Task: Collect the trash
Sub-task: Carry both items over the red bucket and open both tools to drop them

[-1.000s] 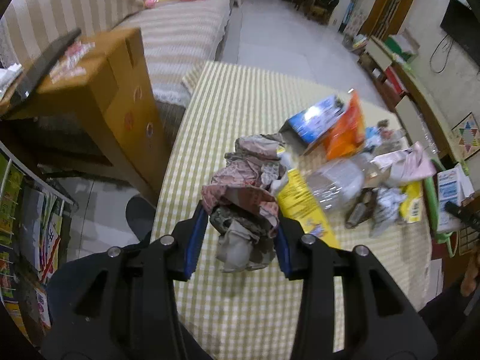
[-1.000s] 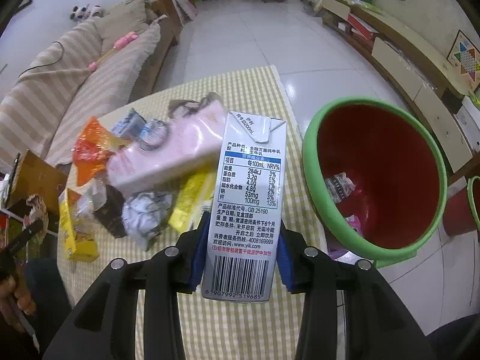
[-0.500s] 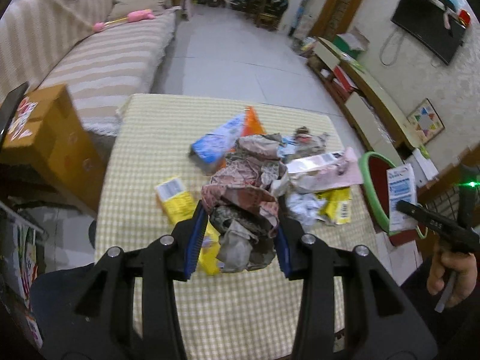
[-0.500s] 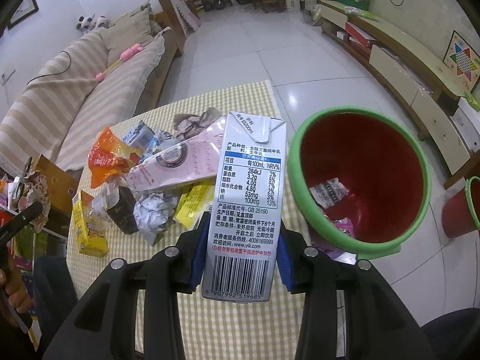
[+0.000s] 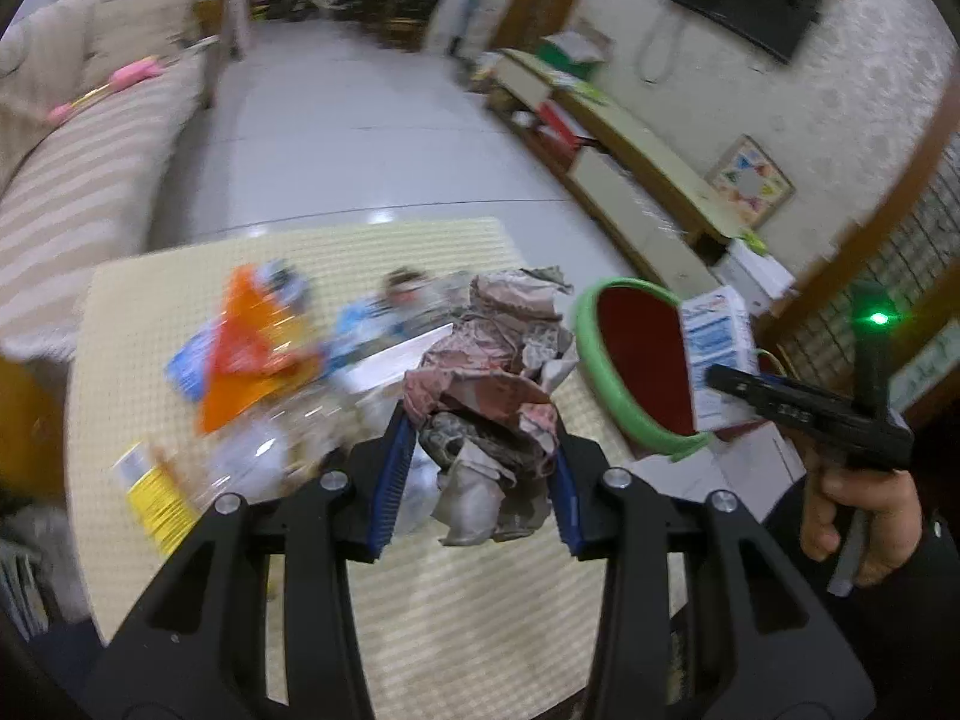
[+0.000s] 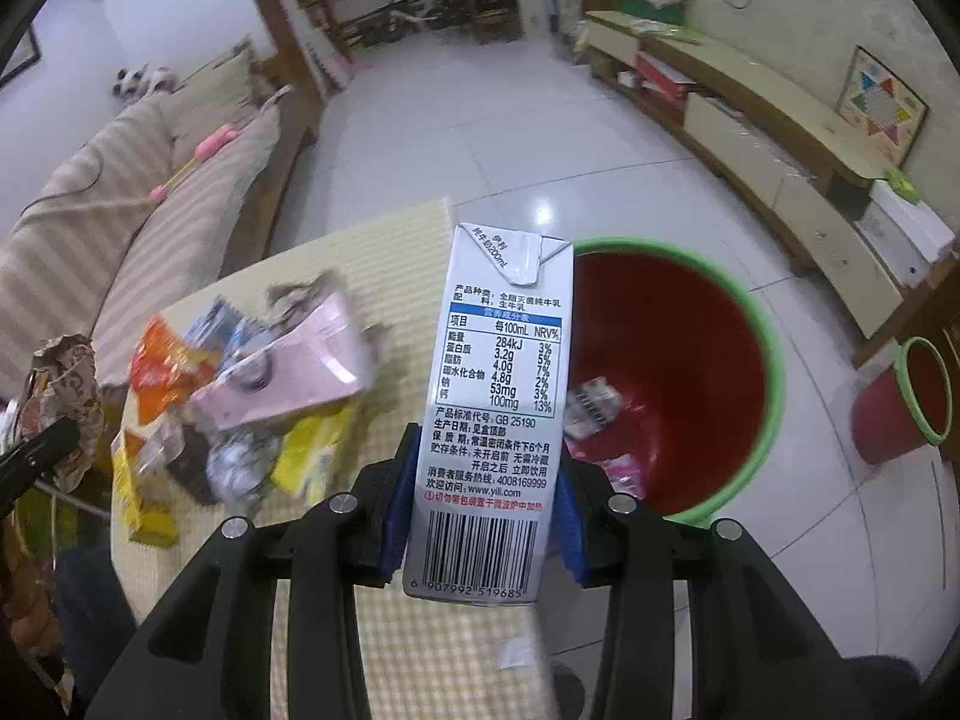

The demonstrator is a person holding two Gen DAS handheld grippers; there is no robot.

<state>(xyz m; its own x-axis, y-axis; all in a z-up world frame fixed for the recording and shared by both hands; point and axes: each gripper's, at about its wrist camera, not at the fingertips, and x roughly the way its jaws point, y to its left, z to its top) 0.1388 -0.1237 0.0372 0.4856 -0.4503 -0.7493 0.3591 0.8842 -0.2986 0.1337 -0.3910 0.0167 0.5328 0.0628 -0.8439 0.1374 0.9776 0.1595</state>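
So the milk carton (image 6: pixel 489 414) is clamped between the blue pads of the right gripper (image 6: pixel 483 516), standing upright with its long axis running straight out along the fingers, folded top pointing away. What matters for the drop is the red bin (image 6: pixel 678 372) with the green rim: in the right wrist view it sits at about 2 o'clock from the carton, just past the table edge and lower down on the floor. A few scraps already lie in the bottom. Looks to me like a short swing toward 2 o'clock puts the carton over the mouth, and that mouth is plenty wide.

The left gripper (image 5: pixel 477 483) is squeezing a wad of crumpled paper (image 5: pixel 489 396), held above the checkered tablecloth (image 5: pixel 456 612). From that side the bin (image 5: pixel 636 372) is off at 2 o'clock too, but the right gripper (image 5: pixel 798 414) with its carton (image 5: pixel 717 360) is already up at the rim, so the right hand is clearly nearer and I'd guess it goes first.

Leftover junk sits at 10 o'clock: an orange wrapper (image 5: pixel 252 354), a pink packet (image 6: pixel 288 378), a yellow box (image 5: pixel 153 492). The tiled floor (image 6: pixel 510 138) beyond is wide open. A second, smaller red bin (image 6: pixel 900 402) sits further right.
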